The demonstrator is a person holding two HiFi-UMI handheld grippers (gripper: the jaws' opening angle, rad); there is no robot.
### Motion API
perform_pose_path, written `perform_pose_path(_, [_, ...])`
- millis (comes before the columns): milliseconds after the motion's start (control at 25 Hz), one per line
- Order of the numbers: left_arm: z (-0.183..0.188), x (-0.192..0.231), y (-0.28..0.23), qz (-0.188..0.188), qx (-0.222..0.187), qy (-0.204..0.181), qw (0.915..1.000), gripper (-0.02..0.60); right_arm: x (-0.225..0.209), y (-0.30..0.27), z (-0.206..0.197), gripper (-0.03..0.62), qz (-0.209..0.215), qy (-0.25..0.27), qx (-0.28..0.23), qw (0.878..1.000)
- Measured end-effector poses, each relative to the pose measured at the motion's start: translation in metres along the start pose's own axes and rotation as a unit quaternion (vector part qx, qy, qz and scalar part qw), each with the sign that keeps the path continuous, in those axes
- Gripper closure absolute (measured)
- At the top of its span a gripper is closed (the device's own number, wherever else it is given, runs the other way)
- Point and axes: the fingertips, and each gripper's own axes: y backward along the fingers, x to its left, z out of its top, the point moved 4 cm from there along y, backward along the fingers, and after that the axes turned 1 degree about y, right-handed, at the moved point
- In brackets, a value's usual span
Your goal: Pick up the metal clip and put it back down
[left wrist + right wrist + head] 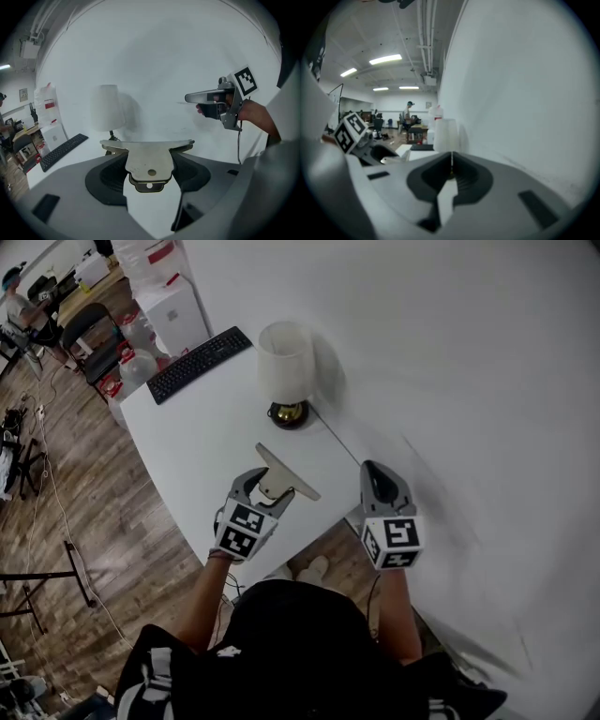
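Observation:
A flat T-shaped metal clip (287, 477) (149, 159) sits between the jaws of my left gripper (265, 486) (150, 164). Both dark pads press on its narrow stem, and its wide crossbar sticks out past the fingertips. The clip hangs close above the white table (187, 446), near the front edge. My right gripper (373, 471) (451, 159) hovers to the right of the clip, apart from it. Its jaws are shut with nothing between them. In the left gripper view the right gripper (206, 101) is seen off to the right, beside the wall.
A white-shaded lamp (286, 362) (108, 108) (446, 133) on a brass base stands behind the clip. A black keyboard (199, 364) (63, 151) lies at the table's far left. A white wall (450, 381) runs along the right side. Wooden floor with chairs lies left of the table.

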Motion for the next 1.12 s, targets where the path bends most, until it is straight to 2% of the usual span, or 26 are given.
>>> perform_pose_path(240, [-0.053, -0.003, -0.026, -0.025, 0.072, 0.009, 0.997, 0.276, 0.003, -0.005, -0.015, 0.559, 0.003, 0.002, 0.018, 1.0])
perform_pose_path(640, [-0.131, -0.005, -0.054, -0.051, 0.165, -0.003, 0.985, 0.276, 0.005, -0.005, -0.052, 0.559, -0.004, -0.012, 0.058, 0.998])
perform_pose_path(1120, [-0.174, -0.004, -0.085, -0.069, 0.223, -0.013, 0.9722, 0.276, 0.006, 0.001, -0.084, 0.559, -0.019, -0.029, 0.096, 0.995])
